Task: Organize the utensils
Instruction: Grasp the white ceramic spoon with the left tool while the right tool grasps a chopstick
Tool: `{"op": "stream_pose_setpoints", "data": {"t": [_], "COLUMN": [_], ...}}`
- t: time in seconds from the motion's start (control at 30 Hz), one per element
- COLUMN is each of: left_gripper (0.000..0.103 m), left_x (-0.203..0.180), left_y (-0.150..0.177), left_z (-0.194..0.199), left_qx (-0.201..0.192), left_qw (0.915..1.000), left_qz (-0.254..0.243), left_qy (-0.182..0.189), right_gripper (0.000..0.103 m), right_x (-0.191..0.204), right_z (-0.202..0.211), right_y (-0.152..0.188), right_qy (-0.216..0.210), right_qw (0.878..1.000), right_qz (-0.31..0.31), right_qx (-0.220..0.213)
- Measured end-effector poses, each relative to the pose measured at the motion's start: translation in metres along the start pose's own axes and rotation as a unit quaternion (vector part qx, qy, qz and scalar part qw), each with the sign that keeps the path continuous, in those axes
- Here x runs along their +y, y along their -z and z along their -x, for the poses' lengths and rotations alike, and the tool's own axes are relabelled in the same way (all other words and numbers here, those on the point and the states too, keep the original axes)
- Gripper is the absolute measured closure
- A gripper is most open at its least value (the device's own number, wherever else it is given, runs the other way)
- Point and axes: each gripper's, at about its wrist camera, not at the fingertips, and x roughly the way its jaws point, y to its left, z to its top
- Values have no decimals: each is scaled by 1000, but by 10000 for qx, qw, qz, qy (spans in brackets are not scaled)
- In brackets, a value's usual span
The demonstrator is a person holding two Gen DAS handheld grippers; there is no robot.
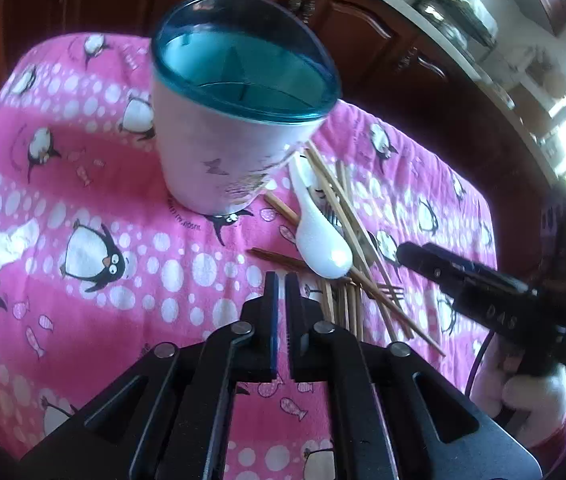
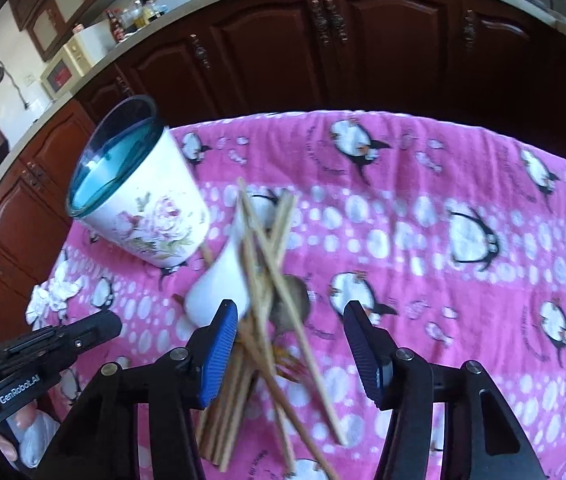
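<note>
The chopsticks lie in a loose pile with a white spoon on the pink penguin cloth, just beside the blue-rimmed cup. The left gripper has its jaws nearly closed with nothing between them, while the right gripper hangs over the pile with its jaws spread wide.

A white label reading "GenRobot.AI" sits on the black body of the left gripper, seen left of the right gripper's jaws. Embossed letters "DAS" appear on the right gripper body, right of the left jaws
</note>
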Motion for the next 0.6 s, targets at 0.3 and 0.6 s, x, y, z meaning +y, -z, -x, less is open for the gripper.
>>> {"op": "stream_pose_setpoints", "data": {"t": [0.3, 0.6], "left_gripper": [65, 80], "left_x": [-17, -30], "left_y": [-11, -14], "left_z": [-41, -68], "left_qx": [-8, -20], "left_qw": [9983, 9972], "left_qz": [543, 703], "left_qy": [198, 251], "right_gripper": [49, 48], "right_x": [-20, -35], "right_z": [6, 11], "right_y": [9, 8], "right_qy": [171, 73], "right_qw": [9996, 9994], "right_qz": [-189, -325], "right_qx": [75, 50]}}
